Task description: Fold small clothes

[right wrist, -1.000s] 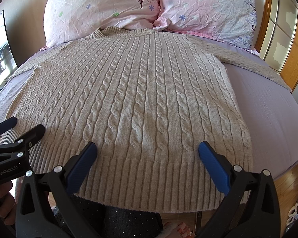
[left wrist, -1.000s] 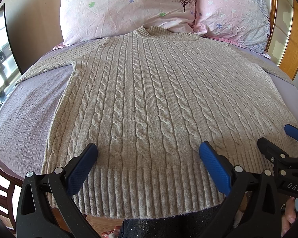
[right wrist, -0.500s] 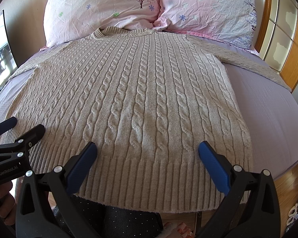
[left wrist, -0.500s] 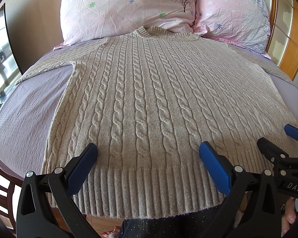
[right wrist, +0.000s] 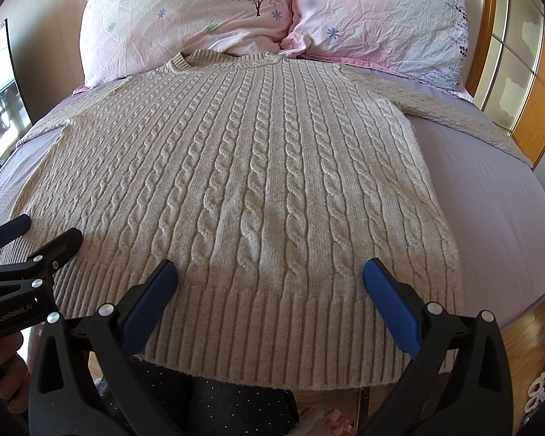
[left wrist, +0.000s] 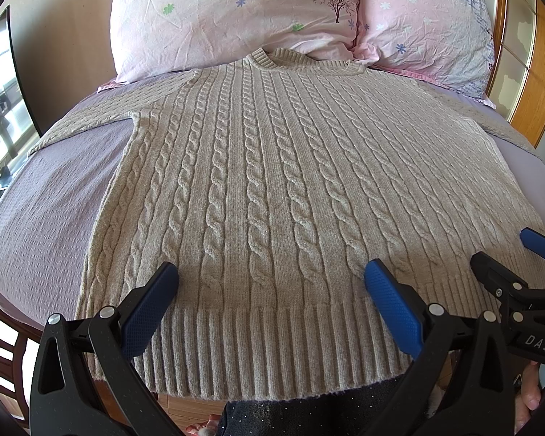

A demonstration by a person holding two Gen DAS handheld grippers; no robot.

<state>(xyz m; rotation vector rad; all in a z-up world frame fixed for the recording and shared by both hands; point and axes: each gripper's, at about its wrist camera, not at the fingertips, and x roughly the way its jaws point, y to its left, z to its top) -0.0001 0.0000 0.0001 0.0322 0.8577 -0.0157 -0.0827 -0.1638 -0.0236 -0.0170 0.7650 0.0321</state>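
Note:
A beige cable-knit sweater lies flat and face up on the bed, collar toward the pillows, both sleeves spread sideways; it also shows in the right wrist view. Its ribbed hem hangs at the near bed edge. My left gripper is open and empty, hovering over the hem's left half. My right gripper is open and empty over the hem's right half. Each gripper shows at the edge of the other's view: the right one, the left one.
The sweater lies on a lilac bedsheet. Two pink floral pillows stand at the head. A wooden headboard frame is at the right, a window at the left. The person's dark trousers are below the hem.

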